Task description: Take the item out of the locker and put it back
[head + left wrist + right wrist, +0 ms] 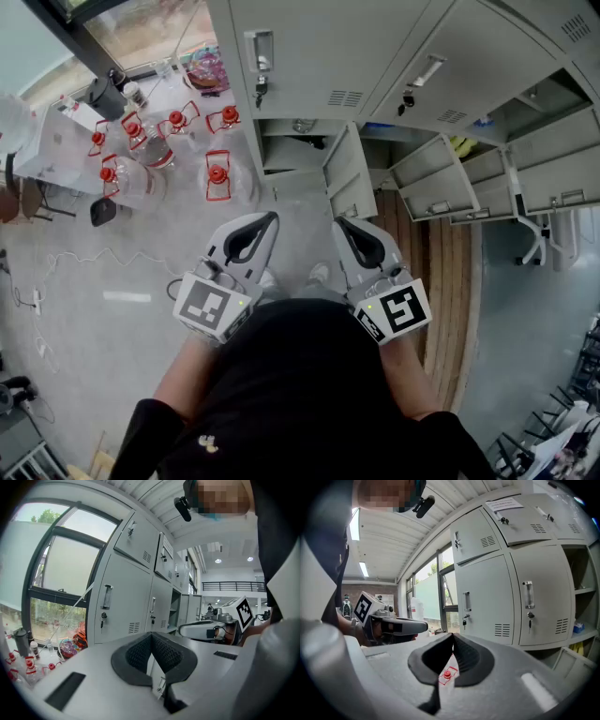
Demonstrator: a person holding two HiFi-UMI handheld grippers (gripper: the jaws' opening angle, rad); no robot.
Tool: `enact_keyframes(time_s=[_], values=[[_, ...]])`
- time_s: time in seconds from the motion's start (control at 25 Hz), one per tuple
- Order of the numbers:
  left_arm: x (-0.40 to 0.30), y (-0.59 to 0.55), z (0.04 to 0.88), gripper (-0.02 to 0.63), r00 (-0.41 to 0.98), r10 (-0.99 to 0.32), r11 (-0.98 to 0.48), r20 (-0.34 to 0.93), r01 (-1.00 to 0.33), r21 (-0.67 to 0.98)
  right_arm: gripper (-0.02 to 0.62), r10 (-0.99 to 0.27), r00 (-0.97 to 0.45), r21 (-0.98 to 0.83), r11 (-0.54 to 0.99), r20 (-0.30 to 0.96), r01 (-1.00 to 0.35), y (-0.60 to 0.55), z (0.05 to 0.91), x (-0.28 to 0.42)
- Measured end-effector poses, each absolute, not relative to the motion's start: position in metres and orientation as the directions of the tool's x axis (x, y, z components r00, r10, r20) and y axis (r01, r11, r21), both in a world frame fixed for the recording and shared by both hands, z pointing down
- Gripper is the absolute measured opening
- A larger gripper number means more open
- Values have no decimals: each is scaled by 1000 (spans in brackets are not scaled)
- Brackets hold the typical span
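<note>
Work seems unstarted: left tongs (270, 221) and right tongs (341, 227) sit closed, empty, mid-frame below the open grey metal locker (286, 152).

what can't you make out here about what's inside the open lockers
- Head view: round thing in the middle open locker, too small to name.
- Head view: yellow thing, mostly hidden by an open door.
- Right gripper view: blue thing on a shelf, small and near the picture's edge.
- Right gripper view: paper label on a top door, print too small to read.
- Which item the task means: cannot tell.
</note>
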State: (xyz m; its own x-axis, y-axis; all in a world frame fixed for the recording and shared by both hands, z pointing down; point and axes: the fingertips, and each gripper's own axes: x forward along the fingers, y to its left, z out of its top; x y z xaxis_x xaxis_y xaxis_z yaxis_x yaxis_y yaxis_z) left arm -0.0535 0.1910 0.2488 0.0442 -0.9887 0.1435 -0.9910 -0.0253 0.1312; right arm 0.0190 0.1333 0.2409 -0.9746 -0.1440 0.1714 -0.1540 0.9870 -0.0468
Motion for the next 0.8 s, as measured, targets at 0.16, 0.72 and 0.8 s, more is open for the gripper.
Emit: enact_keyframes(time_s=[0.16,0.72,0.8], values=[[-54,194,247,11,70,-981,-31,179,-977,210,-3,-155,-971,-44,985,181,-166,138,241,14],[-80,215,270,11,154,-972,-109,178,-964,243,-2,-277,-938,-94,949,209,-301,154,260,4],[-80,215,274,11,168,-968,-119,189,-962,246,-2,-283,-933,-102,945,221,-311,155,266,5]])
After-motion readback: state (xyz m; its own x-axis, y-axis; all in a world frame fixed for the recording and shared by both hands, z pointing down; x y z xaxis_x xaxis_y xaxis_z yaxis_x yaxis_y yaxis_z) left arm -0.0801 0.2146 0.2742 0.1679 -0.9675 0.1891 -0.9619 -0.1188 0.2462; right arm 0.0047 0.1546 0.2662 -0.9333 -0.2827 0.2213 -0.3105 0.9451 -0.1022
